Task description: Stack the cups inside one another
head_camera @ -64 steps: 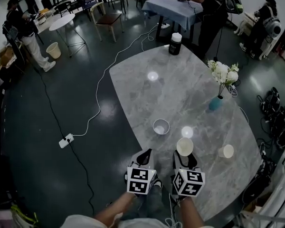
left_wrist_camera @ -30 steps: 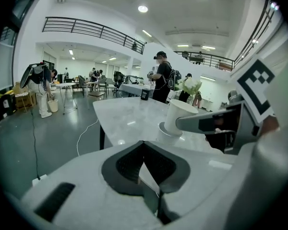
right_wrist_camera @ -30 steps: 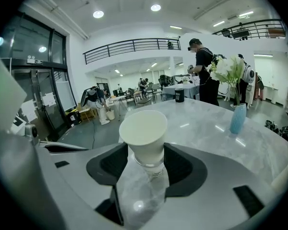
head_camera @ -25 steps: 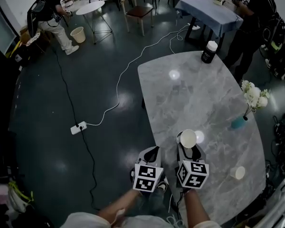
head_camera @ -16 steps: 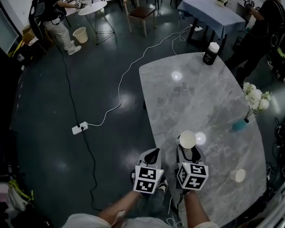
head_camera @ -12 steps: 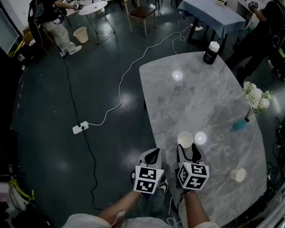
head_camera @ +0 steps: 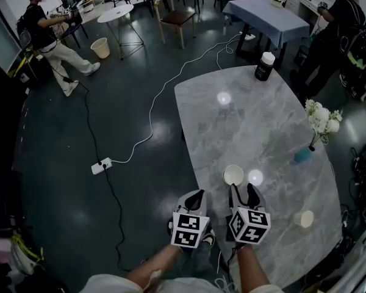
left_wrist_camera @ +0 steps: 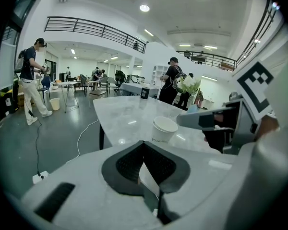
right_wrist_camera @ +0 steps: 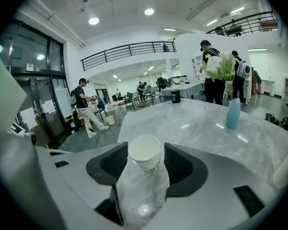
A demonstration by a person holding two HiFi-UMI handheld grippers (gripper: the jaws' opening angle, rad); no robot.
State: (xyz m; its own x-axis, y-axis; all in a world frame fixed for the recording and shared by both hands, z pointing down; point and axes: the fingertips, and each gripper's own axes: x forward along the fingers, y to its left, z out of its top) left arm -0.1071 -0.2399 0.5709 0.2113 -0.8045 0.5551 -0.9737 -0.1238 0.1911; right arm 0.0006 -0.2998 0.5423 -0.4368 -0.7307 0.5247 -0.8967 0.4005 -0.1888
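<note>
A white paper cup stands upright on the grey marble table, near its front left edge. My right gripper is just behind it, open, with the cup standing between its fingertips and seemingly free of both pads. A second white cup sits near the table's right edge and shows at the far right of the right gripper view. My left gripper is shut and empty, left of the right one at the table's edge. In the left gripper view the cup is ahead, beyond the shut gripper.
A blue vase with white flowers stands right of the cup. A dark jar with a white lid is at the table's far end. A white cable and power strip lie on the floor to the left. People stand around.
The right gripper carried the cup, set it down on the table, opened and drew back slightly. The cup seen alone on the table earlier is no longer apart. The left gripper stayed put.
</note>
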